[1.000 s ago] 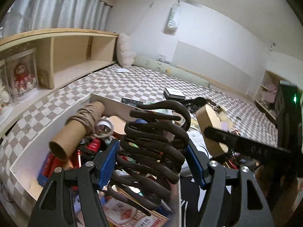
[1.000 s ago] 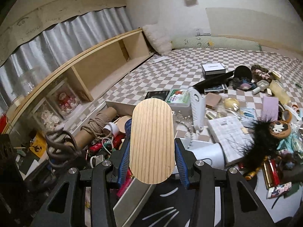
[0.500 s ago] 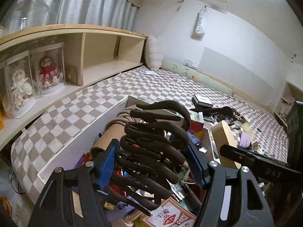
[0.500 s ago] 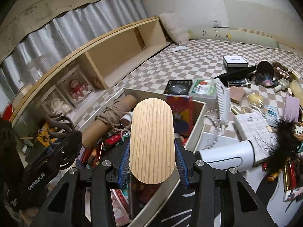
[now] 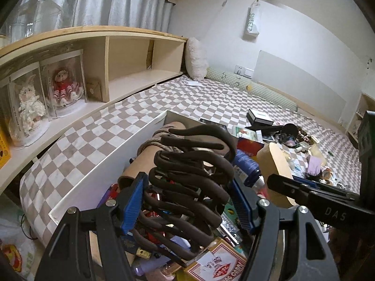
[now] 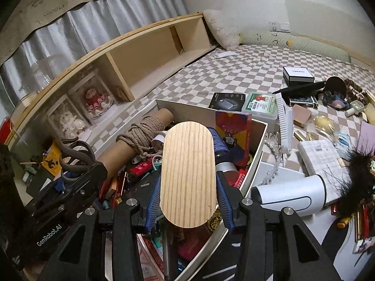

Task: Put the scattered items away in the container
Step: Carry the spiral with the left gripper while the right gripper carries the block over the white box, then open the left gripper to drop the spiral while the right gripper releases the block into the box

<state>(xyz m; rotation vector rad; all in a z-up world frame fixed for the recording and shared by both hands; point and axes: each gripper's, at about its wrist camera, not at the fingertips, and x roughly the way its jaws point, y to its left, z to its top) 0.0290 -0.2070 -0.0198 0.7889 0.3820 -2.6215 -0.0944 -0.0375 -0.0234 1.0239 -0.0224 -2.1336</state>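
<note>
Checkered bedspread [image 6: 234,70] behind white box [image 6: 255,154], left gripper [image 5: 187,201] clamped on dark claw clip [image 5: 189,182] above box, right gripper [image 6: 188,199] gripping wooden oval board [image 6: 188,173], board at 3 o'clock of clip.

Pretty clearly someone's bedroom at home: a bed [image 6: 234,75] with a checkered sheet, a fluffy pillow [image 5: 196,58] against the wall, grey curtains [image 5: 98,4], and a wooden shelf [image 5: 131,56] with boxed dolls [image 5: 63,86] on it.
</note>
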